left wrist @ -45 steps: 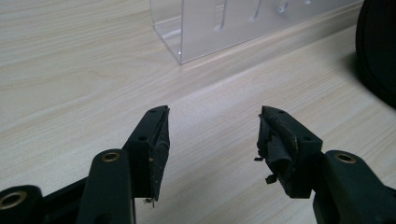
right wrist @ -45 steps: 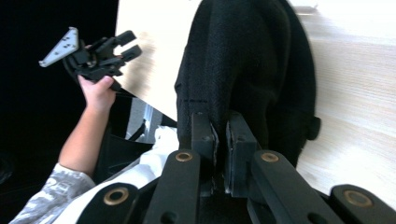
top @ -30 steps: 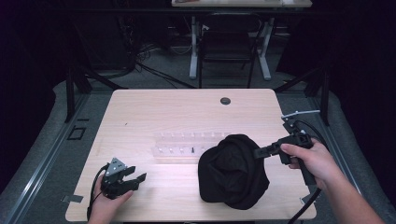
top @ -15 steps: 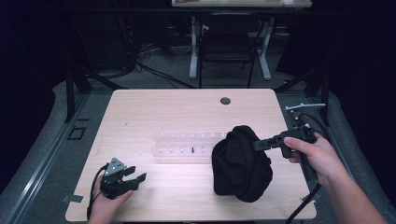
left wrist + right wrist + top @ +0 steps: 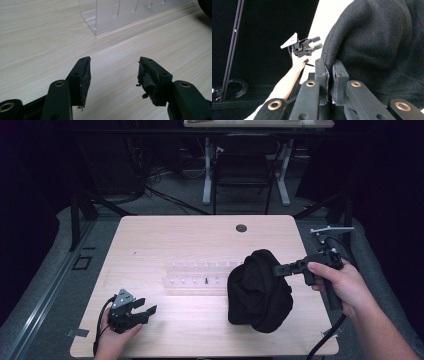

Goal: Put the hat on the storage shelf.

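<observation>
A black fabric item [image 5: 260, 292] lies bunched on the right half of the wooden table [image 5: 200, 237]. My right gripper [image 5: 278, 268] is shut on its upper edge and holds that edge off the table. In the right gripper view the jaws [image 5: 329, 67] pinch a fold of the black fabric [image 5: 377, 37]. My left gripper [image 5: 146, 306] rests near the front left corner, open with nothing between its jaws. Bare wood shows between the left gripper's [image 5: 113, 66] pads. The left gripper [image 5: 312, 45] also appears far off in the right gripper view.
A clear acrylic rack [image 5: 200, 275] stands mid-table just left of the fabric, with a small dark piece [image 5: 205, 280] inside; its corner [image 5: 120, 15] lies ahead of the left jaws. A round grommet [image 5: 241, 228] sits near the far edge. A chair [image 5: 245, 167] and desk legs stand beyond.
My right gripper has risen, pulling the fabric's edge up so the fabric stands taller and narrower. The left gripper has stayed put.
</observation>
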The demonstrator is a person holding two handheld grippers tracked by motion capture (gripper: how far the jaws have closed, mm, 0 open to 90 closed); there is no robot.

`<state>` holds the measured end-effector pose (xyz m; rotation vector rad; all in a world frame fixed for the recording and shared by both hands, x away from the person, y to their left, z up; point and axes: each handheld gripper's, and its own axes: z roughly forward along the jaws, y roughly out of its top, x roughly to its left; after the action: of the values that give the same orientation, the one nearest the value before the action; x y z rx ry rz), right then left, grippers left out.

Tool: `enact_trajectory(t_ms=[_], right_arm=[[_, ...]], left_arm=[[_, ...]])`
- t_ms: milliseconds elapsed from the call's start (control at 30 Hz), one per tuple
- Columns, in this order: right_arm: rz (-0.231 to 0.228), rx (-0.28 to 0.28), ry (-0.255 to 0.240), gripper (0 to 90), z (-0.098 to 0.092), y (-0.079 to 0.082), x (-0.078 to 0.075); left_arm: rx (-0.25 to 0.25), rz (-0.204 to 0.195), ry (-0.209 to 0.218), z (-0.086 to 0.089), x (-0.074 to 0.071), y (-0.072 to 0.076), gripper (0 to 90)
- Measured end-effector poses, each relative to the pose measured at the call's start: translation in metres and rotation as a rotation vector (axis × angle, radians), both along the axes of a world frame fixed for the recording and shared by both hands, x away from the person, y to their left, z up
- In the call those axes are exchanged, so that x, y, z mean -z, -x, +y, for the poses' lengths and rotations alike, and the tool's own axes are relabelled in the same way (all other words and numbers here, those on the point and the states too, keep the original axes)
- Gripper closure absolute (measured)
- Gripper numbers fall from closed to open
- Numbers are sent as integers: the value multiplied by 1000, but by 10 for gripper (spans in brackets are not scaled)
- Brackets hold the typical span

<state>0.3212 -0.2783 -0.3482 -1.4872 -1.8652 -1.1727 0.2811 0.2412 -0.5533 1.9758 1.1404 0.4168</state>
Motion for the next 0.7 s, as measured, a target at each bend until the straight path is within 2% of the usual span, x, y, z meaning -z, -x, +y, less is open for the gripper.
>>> enact_trajectory(t_ms=[267,433,700], right_arm=[[-16,7,-13,849,2,-3,-13],[-27,5,-19,850,6,-6,-19],[-68,5,-52,850,14,-14,-31]], left_arm=[[6,16,-4,1,0,0,438],[6,13,6,0,1,-1,437],[8,15,7,1,1,-1,435]])
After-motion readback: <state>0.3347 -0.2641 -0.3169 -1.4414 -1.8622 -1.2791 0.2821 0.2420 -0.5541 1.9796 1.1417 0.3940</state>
